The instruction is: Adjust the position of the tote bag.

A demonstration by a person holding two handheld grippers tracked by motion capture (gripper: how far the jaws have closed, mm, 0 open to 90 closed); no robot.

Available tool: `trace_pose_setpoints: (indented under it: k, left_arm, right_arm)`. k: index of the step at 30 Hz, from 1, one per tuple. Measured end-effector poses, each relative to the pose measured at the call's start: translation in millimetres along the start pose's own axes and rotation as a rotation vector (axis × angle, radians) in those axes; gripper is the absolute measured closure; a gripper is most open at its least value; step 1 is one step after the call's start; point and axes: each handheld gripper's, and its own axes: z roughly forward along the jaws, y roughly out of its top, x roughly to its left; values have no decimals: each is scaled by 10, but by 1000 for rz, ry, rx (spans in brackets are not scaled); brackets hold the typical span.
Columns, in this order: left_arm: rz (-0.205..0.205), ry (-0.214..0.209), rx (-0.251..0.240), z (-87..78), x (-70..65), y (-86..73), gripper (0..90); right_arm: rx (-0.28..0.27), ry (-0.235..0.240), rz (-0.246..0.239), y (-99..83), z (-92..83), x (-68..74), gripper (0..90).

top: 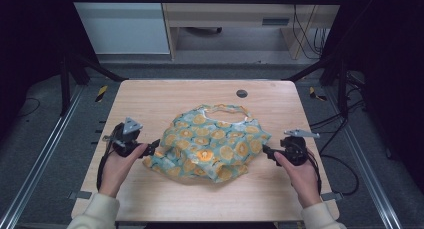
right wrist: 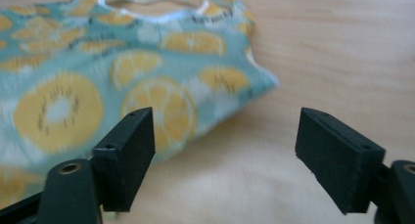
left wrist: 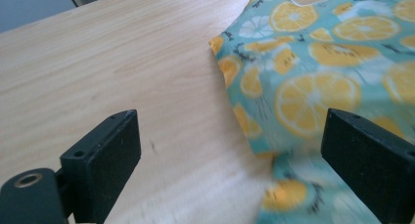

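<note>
Lemon-print cloth bag (top: 212, 144) crumpled mid-bench (top: 150, 96), between left hand-held gripper (top: 152, 148) and right hand-held gripper (top: 266, 151). Both gaping, gripping nothing. Soft, light, floppy, likely slippery; best pinched at side edges or, perhaps, the far handles (top: 227, 109).

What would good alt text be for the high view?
A crumpled teal garment with a citrus-slice print lies on a light wooden table, with the left gripper and right gripper at its two sides, each held in a hand.
</note>
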Motion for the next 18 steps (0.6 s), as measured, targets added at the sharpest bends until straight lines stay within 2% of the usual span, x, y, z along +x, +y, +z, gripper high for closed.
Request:
trace_pose_setpoints:
  k: [1,2,5,6,9,11,14,15,18]
  left_arm:
    - [9,-5,21,119,11,122,79]
    - [9,-5,21,119,11,122,79]
    - [20,-2,45,292,17,270,82]
    - [20,-2,51,345,16,302,82]
    - [14,2,71,475,20,365,82]
    - [-6,-2,85,555,24,379,82]
    - [-17,-7,92,588,25,373,82]
    - [-14,-5,99,601,26,365,82]
    - [-14,-4,103,604,23,353,82]
  right_arm:
    - [16,3,-21,151,96,-1,188]
    - [16,3,-21,151,96,-1,188]
    - [46,-6,-38,410,322,-74,162]
    - [46,-6,-38,410,322,-74,162]
    - [72,11,-13,511,471,-120,153]
    - [102,9,-47,564,603,-113,148]
    - [123,15,-65,576,670,-97,147]
    - [145,7,-96,574,748,-85,151]
    - [169,18,-93,550,804,-83,142]
